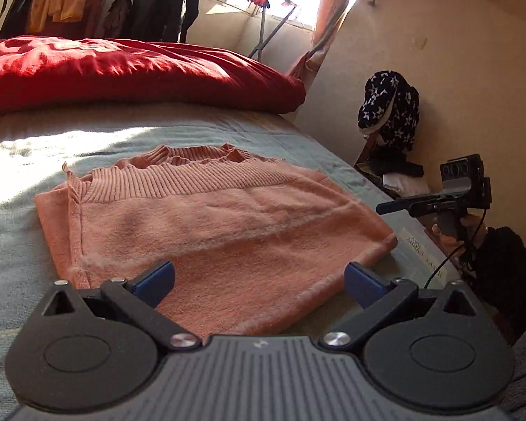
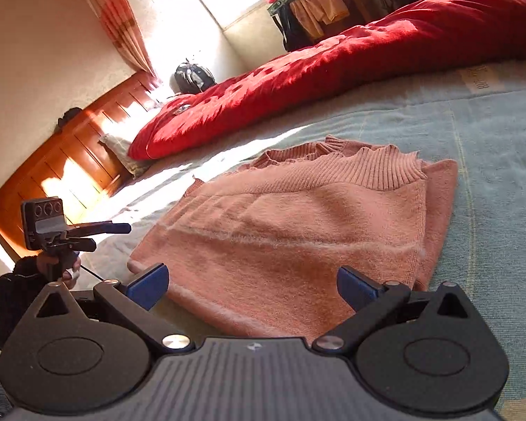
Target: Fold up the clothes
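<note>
- Left wrist view: our left gripper (image 1: 259,282) hangs over the near edge of a folded pink sweater (image 1: 207,231), its blue pads spread wide with nothing between them.
- Right wrist view: our right gripper (image 2: 252,286) is likewise spread wide and empty over the sweater's near edge.
- We see the sweater lying flat on the pale blue bedcover (image 2: 491,133), ribbed hem toward 12 o'clock, folded layers stacked at 3 o'clock in the right wrist view.
- At 12 o'clock beyond it lies a red duvet (image 1: 122,66), apart from the sweater.
- At 3 o'clock in the left wrist view, the right gripper sits off the sweater's corner, held by a hand (image 1: 449,235) in a dark sleeve.
</note>
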The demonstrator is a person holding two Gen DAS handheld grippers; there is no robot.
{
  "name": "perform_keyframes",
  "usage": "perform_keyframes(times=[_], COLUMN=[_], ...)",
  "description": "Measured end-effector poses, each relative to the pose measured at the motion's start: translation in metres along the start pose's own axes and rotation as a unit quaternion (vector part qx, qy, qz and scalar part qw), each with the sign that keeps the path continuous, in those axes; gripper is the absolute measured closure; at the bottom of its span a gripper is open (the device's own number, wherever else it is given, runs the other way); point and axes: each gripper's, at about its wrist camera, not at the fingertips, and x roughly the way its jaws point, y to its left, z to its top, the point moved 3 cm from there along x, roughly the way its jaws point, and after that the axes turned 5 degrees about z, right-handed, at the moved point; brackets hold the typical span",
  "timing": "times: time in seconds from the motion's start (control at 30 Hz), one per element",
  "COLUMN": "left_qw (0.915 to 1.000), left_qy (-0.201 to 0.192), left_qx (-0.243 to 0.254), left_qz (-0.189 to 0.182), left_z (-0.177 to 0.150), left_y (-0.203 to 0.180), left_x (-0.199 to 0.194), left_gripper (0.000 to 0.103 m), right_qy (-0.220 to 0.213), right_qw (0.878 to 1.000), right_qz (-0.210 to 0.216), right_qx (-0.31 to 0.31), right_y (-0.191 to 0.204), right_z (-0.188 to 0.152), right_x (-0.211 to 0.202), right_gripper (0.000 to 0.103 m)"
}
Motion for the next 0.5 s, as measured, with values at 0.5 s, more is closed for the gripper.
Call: perform_keyframes(times=[0.5], left_qw=[0.9969], left_qy=[0.013], left_qx=[0.017], left_qz=[0.076], left_z=[0.008], left_y=[0.01], left_x=[0.007], left_gripper=[0.001], right_qy=[0.002], right_qw=[0.999], right_qz=[-0.049], right_qx=[0.007], right_y=[-0.022], right_z=[0.012], right_x=[0.04], right_gripper=[0.0])
